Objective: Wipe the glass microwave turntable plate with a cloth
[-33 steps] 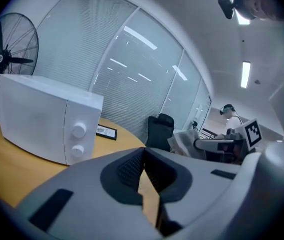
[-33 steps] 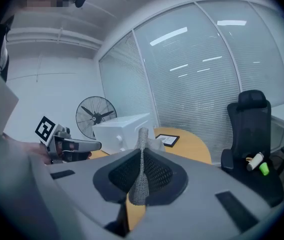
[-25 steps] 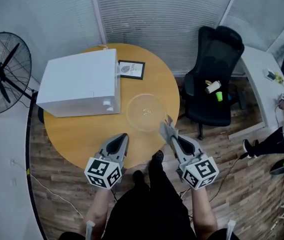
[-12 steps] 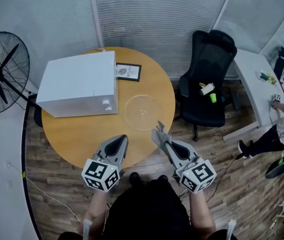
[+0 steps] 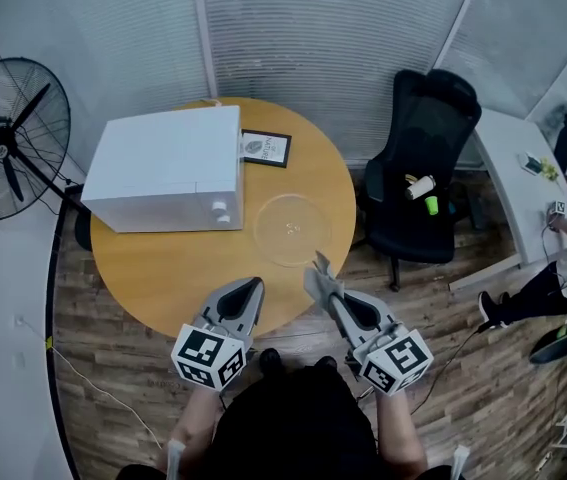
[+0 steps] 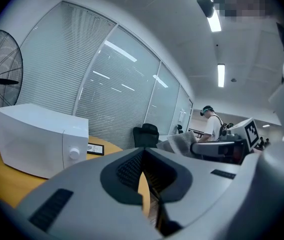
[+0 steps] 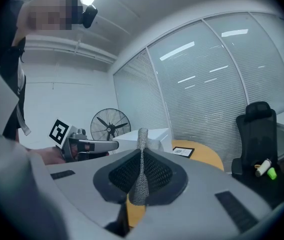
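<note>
Plate (image 5: 292, 229) near table (image 5: 163, 268) rim; cloth (image 7: 141, 159) pinched in right gripper (image 5: 315, 276) jaws.

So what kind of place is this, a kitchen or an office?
Most likely an office: a black swivel chair, a white desk beside it, and blinds along the glass walls. The microwave just sits on a round table.

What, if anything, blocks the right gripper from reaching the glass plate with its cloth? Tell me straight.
Nothing visible, so it can probably reach. The right gripper, shut on the cloth, hangs at the near edge of the table. The glass plate is just beyond its tip, and only bare table lies between.
</note>
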`<state>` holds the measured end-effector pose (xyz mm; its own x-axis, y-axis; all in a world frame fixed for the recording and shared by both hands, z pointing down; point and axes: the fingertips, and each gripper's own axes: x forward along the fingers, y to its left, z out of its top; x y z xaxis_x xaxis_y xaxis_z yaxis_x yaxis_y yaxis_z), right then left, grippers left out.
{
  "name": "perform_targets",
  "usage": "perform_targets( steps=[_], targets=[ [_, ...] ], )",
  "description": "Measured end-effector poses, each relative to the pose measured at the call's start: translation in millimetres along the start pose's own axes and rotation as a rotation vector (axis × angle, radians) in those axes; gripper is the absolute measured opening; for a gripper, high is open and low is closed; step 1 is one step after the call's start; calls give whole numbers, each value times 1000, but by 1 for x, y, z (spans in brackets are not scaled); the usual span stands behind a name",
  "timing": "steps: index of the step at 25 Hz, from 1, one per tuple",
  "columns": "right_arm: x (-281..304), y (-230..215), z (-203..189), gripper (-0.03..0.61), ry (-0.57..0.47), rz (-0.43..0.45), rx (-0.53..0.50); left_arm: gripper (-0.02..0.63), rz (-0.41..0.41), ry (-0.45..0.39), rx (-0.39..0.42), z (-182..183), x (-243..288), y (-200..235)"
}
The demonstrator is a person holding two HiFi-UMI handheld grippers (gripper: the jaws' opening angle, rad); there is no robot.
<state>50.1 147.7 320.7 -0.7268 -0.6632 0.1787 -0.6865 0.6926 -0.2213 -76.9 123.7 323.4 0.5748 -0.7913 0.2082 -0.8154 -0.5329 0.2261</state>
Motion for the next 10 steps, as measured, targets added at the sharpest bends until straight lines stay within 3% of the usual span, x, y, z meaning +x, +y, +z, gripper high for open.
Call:
perform_targets(
  steps=[10],
  targets=[
    [3, 2, 3, 21, -6, 12, -7, -3, 7, 4, 8, -1, -2, 2]
  ],
)
